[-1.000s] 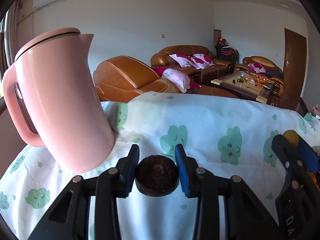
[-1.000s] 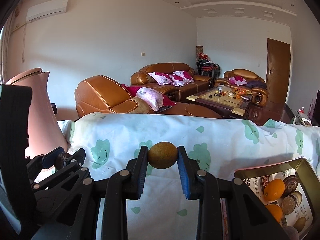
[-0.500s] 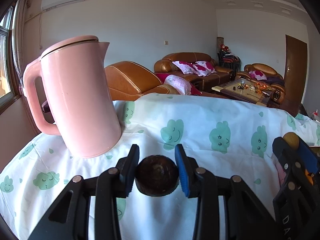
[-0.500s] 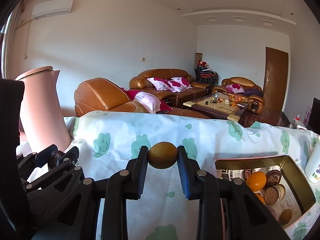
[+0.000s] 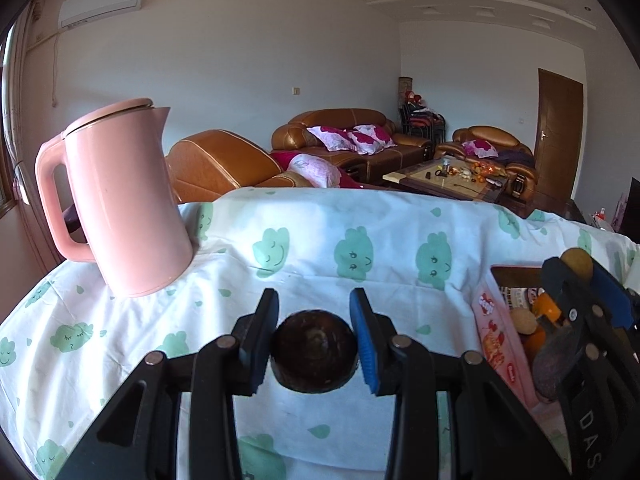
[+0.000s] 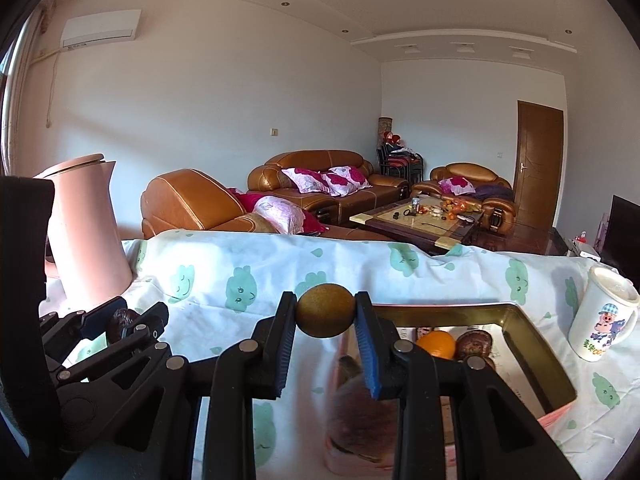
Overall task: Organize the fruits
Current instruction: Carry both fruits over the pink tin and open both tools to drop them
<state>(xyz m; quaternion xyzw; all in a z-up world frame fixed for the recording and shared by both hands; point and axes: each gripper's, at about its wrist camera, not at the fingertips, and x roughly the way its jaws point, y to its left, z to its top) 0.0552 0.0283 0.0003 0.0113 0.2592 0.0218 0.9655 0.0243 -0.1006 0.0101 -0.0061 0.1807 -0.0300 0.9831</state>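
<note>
A: Which step is this?

B: Carrying, I'd judge. Both fruits hang over the cloth (image 5: 320, 248), beside the tin (image 6: 532, 344). Next each needs lining up above the tin's open top, then letting go.

A: And the claws?

B: The left gripper (image 5: 314, 338) is clamped on a dark fruit (image 5: 314, 350), round, rough-skinned. The right gripper (image 6: 326, 330) is clamped on a kiwi (image 6: 325, 316), oval, matt brown. The tin is shiny metal, already holding an orange (image 6: 436, 344).

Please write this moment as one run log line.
left gripper: shut on dark fruit | right gripper: shut on kiwi | tin: holds fruits
</note>
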